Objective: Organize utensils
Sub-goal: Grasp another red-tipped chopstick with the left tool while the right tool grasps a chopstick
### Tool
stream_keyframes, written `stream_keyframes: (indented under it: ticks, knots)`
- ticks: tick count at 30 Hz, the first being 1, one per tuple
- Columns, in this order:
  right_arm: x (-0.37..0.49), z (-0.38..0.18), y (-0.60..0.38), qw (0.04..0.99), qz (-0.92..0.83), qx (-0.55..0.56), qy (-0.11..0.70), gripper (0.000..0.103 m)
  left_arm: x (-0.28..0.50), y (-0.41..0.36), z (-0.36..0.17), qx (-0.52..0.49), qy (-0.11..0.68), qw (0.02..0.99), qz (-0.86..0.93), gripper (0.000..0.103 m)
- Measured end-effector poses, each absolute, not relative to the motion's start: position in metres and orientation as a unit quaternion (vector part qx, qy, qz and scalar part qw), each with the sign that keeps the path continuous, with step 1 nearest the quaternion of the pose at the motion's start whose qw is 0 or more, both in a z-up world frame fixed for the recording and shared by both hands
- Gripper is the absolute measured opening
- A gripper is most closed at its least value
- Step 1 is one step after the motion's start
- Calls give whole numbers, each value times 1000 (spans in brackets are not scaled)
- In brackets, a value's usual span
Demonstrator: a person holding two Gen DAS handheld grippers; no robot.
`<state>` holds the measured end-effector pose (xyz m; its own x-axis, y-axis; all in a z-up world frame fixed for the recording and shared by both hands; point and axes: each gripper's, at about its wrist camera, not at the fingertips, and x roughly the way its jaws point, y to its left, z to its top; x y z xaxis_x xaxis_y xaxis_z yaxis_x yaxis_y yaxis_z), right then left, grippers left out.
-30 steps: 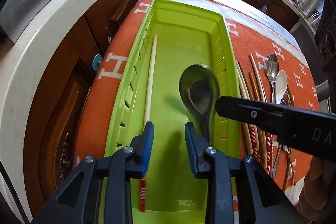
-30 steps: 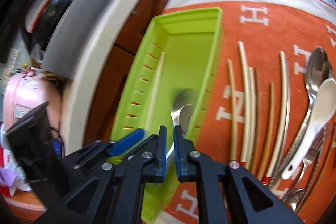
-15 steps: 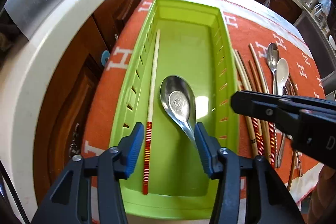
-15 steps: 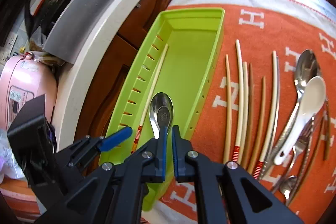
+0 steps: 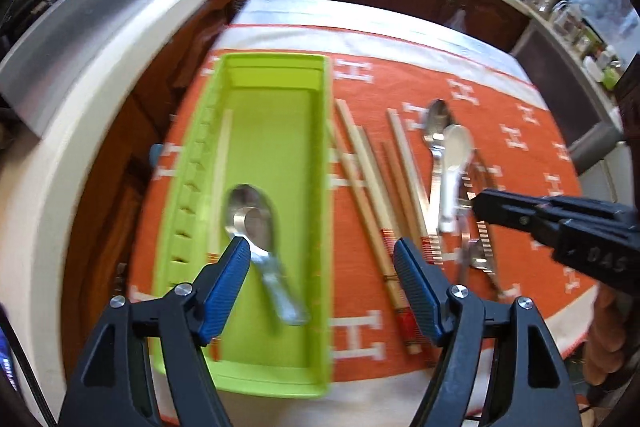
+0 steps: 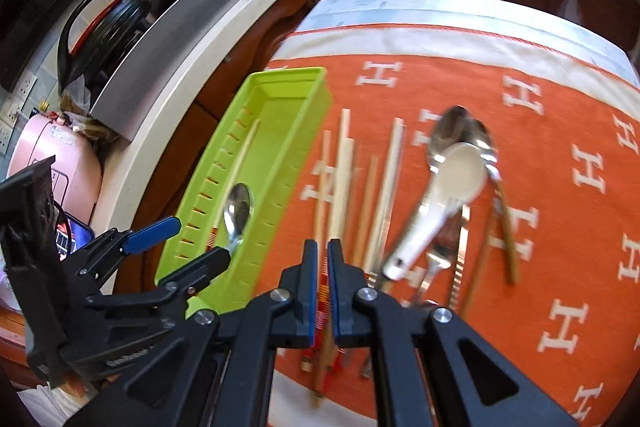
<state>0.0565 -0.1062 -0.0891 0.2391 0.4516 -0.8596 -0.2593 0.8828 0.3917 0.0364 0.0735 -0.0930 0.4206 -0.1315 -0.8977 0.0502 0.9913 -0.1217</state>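
A lime-green tray sits on an orange cloth with white H letters; chopstick ends look red-striped.

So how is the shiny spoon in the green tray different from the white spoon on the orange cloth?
The metal spoon is silvery and reflective; the white spoon is plain and looks ceramic. The metal spoon lies inside the green tray beside one chopstick; the white spoon is still out on the orange cloth, resting across other cutlery. The metal spoon has a thin flat handle; the white spoon's is thick. Both lie bowl-up, with bowls pointing away from the cameras.
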Motion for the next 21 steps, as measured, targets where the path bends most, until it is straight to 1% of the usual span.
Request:
stream_keyframes:
  ticks: [2, 4, 6, 7, 9, 10, 11, 14, 21]
  knots:
    - [54, -92, -116, 783, 222, 91, 574, 5, 36, 62, -95, -50, 542, 836, -74, 71]
    - [51, -95, -125, 785, 216, 95, 573, 5, 36, 52, -98, -56, 546, 832, -84, 62]
    - [49, -99, -131, 785, 213, 98, 573, 5, 37, 43, -104, -56, 555, 825, -89, 45]
    - [48, -102, -133, 785, 212, 99, 574, 5, 38, 38, -108, -58, 560, 821, -90, 40]
    - [46, -107, -138, 784, 211, 102, 575, 5, 38, 32, -116, -63, 569, 815, -86, 23]
    - [45, -109, -140, 783, 212, 104, 576, 5, 39, 30, -121, -66, 573, 813, -82, 18]
    - [44, -111, -142, 781, 213, 107, 576, 5, 39, 28, -126, -68, 576, 811, -77, 11]
    - [40, -117, -146, 779, 219, 115, 576, 5, 41, 28, -140, -80, 586, 805, -54, 9]
    - [33, -124, -153, 771, 238, 134, 576, 5, 48, 28, -162, -88, 595, 798, -25, 7]
